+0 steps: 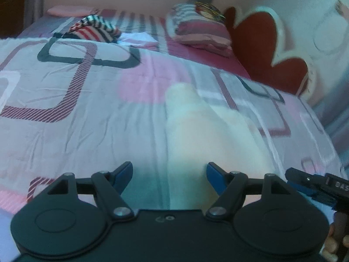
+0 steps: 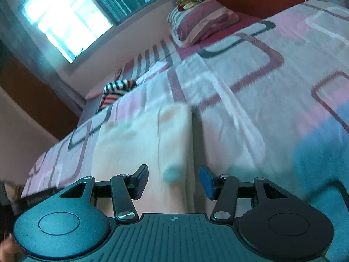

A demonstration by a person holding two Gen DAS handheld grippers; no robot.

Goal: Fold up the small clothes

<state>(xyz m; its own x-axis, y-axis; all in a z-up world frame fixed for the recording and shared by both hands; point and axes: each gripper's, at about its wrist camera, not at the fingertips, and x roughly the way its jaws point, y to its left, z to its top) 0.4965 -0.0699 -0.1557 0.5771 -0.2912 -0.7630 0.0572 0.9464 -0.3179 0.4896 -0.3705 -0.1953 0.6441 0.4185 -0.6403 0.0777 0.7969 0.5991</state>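
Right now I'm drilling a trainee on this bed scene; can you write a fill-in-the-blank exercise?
1. The pale cream cloth garment lies on the patterned ____.
2. Both the left gripper and the right gripper have their fingers ____.
3. The crumpled striped garment is striped red, white and ____.

Missing: bedspread; open; black

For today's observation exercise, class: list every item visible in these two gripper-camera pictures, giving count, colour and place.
Pale cream cloth garment: one, cream-white, flat on the bed just ahead of both grippers.
Patterned bedspread: one, white and pink with maroon and grey rounded squares, covering the bed.
Striped clothes heap: one, red, white and dark stripes, far end of the bed.
Striped pink pillow: one, pink, maroon and grey, by the headboard.
Red headboard: one, red with white trim, right of the pillow.
Bright window: one, teal curtain beside it, far wall.
Left gripper: black, blue pads, open.
Right gripper: black, blue pads, open.
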